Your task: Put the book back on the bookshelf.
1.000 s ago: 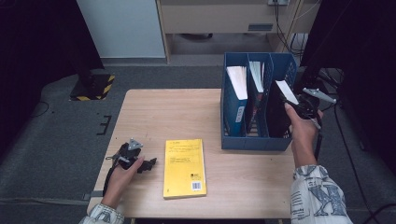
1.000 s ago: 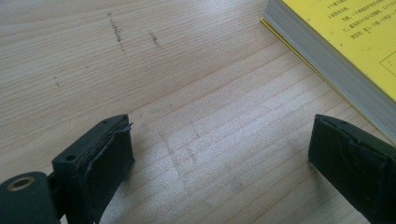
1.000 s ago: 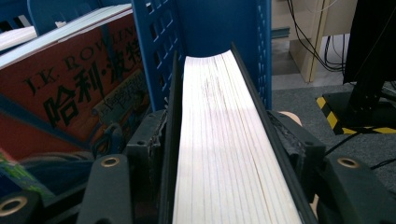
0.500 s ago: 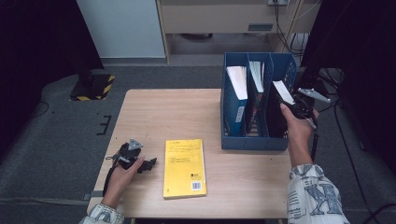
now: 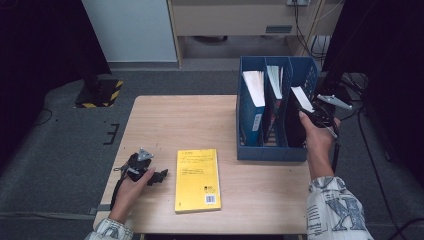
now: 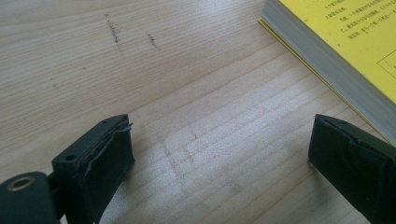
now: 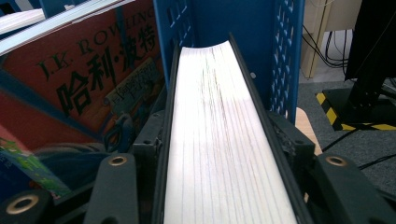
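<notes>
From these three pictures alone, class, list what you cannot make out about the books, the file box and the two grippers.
- Black-covered book: its title; the right gripper view shows its page edge between the right gripper jaws.
- Blue file box: its front wall hides the lower parts of the books in the high view.
- Yellow book: cut off by the left gripper view's edge; its print is too small in the high view.
- Left gripper: jaws too small in the high view.

Left claw [image 6: 219,154] hangs wide open over bare worktop [image 6: 187,93], nothing between its jaws; the yellow book [image 6: 345,51] lies just off its right jaw, blocking that side. Right claw [image 7: 219,154] is boxed in: a book [image 7: 219,116] sits between its jaws, the blue file holder's [image 7: 285,56] wall close on its right, a red-covered book [image 7: 79,79] pressing in from the left.
</notes>
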`<state>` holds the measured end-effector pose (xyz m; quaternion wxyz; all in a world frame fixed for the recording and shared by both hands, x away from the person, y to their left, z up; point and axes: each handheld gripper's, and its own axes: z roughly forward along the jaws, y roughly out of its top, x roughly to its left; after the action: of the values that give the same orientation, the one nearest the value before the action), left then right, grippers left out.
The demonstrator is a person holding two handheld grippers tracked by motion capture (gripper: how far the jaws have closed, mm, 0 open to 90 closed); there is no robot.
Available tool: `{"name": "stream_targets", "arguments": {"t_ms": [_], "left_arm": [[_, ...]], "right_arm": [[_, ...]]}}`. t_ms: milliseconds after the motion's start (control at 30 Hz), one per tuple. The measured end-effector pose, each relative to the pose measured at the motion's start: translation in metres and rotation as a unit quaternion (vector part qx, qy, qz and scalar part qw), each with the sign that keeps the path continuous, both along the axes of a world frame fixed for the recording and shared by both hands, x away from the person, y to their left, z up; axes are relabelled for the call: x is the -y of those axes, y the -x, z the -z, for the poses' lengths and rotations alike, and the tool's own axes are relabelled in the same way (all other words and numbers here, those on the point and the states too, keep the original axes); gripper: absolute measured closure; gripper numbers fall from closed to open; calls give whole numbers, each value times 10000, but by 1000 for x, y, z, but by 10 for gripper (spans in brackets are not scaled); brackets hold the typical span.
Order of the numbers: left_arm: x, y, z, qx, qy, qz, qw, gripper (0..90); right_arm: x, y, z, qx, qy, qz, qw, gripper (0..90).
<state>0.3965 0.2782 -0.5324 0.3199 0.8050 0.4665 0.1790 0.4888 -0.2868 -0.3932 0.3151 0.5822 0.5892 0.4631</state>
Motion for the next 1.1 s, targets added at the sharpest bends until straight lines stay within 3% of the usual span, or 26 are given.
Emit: {"name": "stream_targets", "arguments": {"t_ms": [233, 567, 1100], "left_arm": [[0, 0, 0, 3, -1, -2, 10000, 57], [0, 0, 0, 8, 7, -5, 10000, 57], [0, 0, 0, 14, 6, -4, 10000, 57]], "right_arm": [[2, 1, -1, 20, -37, 29, 10000, 506], [15, -1, -1, 117, -317, 247, 9991, 525], [14, -8, -10, 215, -185, 231, 9993, 530]]}}
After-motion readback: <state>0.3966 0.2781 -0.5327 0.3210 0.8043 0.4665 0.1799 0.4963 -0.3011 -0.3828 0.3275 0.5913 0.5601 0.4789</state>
